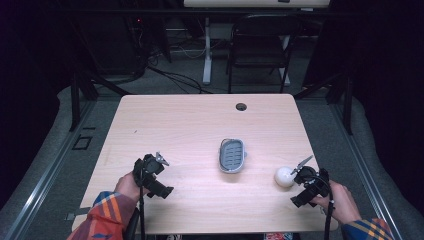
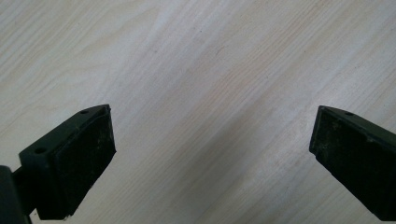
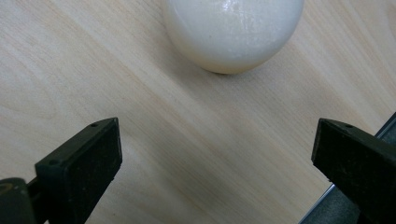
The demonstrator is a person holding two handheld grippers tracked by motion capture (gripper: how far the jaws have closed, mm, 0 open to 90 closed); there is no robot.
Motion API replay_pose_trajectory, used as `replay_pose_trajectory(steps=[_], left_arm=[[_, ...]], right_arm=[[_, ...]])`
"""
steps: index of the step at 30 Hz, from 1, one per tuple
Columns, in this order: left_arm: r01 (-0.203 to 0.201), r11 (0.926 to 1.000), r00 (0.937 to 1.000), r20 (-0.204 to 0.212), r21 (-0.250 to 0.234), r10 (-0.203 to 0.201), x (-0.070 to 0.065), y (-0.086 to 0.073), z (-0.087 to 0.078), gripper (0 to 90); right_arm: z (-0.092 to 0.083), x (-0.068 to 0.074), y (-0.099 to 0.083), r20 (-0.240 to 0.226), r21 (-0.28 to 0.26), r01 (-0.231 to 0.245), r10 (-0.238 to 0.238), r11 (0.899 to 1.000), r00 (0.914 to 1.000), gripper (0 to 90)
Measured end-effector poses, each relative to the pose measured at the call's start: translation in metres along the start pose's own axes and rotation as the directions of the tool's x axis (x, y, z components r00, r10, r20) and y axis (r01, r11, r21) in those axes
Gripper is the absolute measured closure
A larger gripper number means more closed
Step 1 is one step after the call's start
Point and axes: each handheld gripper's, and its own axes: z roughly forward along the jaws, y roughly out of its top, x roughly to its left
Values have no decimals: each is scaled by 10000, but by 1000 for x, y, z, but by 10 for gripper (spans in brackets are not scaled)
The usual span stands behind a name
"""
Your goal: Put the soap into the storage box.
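Note:
A white ball (image 1: 284,176) rests on the pale wooden table (image 1: 190,130) near its right front. In the right gripper view the ball (image 3: 233,32) lies just ahead of my right gripper (image 3: 215,158), whose jaws stand wide apart with bare wood between them. The right gripper (image 1: 301,175) sits just right of the ball, held by a hand. A grey oval soap dish (image 1: 232,155) with a slotted insert lies at the table's middle. My left gripper (image 1: 150,167) hovers at the left front, open (image 2: 212,149) over bare wood.
A round cable hole (image 1: 241,106) is near the table's far edge. A dark folding chair (image 1: 260,45) and a white desk leg (image 1: 206,50) stand beyond the table. The table's right edge (image 3: 355,186) runs close by the right jaw.

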Motion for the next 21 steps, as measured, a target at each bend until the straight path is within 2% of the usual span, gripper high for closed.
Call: replay_pose_trajectory(steps=[1,5,7,9,10,11,12,13,21], left_arm=[[4,10000,10000,-4,-16,-4,0,0,0,2],[-6,10000,10000,-34,41,6,0,-1,0,2],[38,10000,10000,-44,22,-38,0,-2,0,2],[70,10000,10000,-17,7,-70,1,-2,0,2],[44,10000,10000,-11,25,-44,0,-1,0,2],[44,10000,10000,-11,25,-44,0,-1,0,2],[15,10000,10000,13,80,-15,-1,-1,1,2],[-36,9999,10000,2,130,36,-1,-1,1,2],[26,10000,10000,8,61,-26,0,-3,0,2]], right_arm=[[-1,0,1,57,153,132,-133,9998,9999,16],[-1,0,1,88,218,251,-253,9994,9996,16],[-1,0,2,65,169,261,-262,9995,9996,16],[3,2,3,-27,-148,51,-51,9999,10000,17],[-1,-1,6,22,511,559,-561,9971,9984,17],[-1,-1,6,22,511,559,-561,9971,9984,17],[5,3,3,-119,-130,9,-10,9999,9999,22],[2,1,4,30,309,406,-407,9987,9992,38],[5,4,7,-56,95,471,-470,9988,9989,35]])
